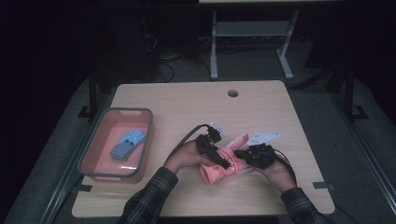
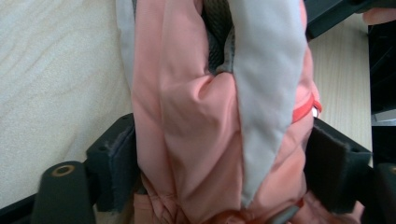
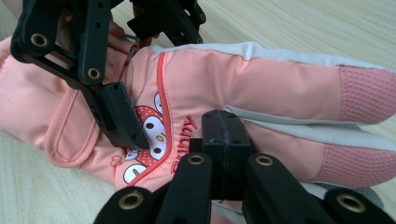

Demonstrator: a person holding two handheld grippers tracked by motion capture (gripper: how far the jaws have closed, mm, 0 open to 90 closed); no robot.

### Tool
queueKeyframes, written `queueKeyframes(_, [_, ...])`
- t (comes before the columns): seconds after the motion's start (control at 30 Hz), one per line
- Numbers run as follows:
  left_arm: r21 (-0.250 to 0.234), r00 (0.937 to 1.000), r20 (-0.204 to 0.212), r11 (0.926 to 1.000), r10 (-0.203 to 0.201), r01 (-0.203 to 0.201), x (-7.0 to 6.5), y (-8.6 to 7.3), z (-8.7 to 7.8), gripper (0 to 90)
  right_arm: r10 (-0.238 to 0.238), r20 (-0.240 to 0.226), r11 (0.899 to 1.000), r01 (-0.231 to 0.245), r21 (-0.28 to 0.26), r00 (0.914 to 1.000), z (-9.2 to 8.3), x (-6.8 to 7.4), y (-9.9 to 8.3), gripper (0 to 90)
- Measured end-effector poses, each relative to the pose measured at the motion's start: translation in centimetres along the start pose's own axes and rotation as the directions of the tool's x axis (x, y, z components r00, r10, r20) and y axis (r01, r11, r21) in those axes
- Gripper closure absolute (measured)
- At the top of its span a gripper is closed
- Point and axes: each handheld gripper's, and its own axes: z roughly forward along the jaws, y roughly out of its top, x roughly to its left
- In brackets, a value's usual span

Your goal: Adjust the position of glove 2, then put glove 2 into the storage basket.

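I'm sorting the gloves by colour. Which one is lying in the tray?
The blue glove lies in the tray, left of both grippers. The pink glove is on the table between the grippers.

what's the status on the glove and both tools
Left tool straddles the pink padded glove's cuff, pads at both sides, grip unconfirmed. Right tool shut, tips against the glove. Nothing in the way; blue glove in the orange bin.

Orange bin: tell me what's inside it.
A blue glove lies on the floor of the orange bin. Whatever is beneath the glove is covered.
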Motion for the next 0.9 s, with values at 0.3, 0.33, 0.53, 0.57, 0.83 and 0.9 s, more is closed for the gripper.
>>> queueKeyframes(0.3, [0.048,0.9999,0.010,0.9988,-0.012,0.011,0.0,0.6,0.0,42.6,-0.008,0.006,1.000,0.008,0.001,1.0000,0.2,0.0,-0.2,90.0])
queueKeyframes(0.33, [0.049,0.9998,0.010,0.9987,-0.015,0.015,0.0,0.6,0.0,45.3,-0.009,0.008,1.000,0.009,0.001,0.9999,0.2,0.0,-0.2,90.0])
queueKeyframes(0.53, [0.067,0.9999,-0.011,0.9978,-0.004,0.004,-0.3,0.9,-0.3,58.9,-0.007,0.003,1.000,0.007,-0.002,1.0000,0.3,0.1,-0.2,90.0])
queueKeyframes(0.57, [0.059,0.9999,-0.014,0.9982,-0.003,0.004,-0.3,0.8,-0.4,59.8,-0.005,0.001,1.000,0.005,-0.004,1.0000,0.2,0.1,-0.2,90.0])
queueKeyframes(0.83, [0.027,0.9996,-0.023,0.9995,-0.018,0.019,-0.7,0.8,-1.0,62.6,0.024,-0.013,0.997,-0.025,-0.068,0.9996,-1.7,0.1,-0.4,66.5])
queueKeyframes(0.9, [0.021,0.9993,-0.035,0.9997,-0.007,0.008,-1.0,0.9,-1.3,62.9,0.036,0.011,0.995,-0.035,-0.089,0.9993,-2.5,-0.2,-0.7,59.6])
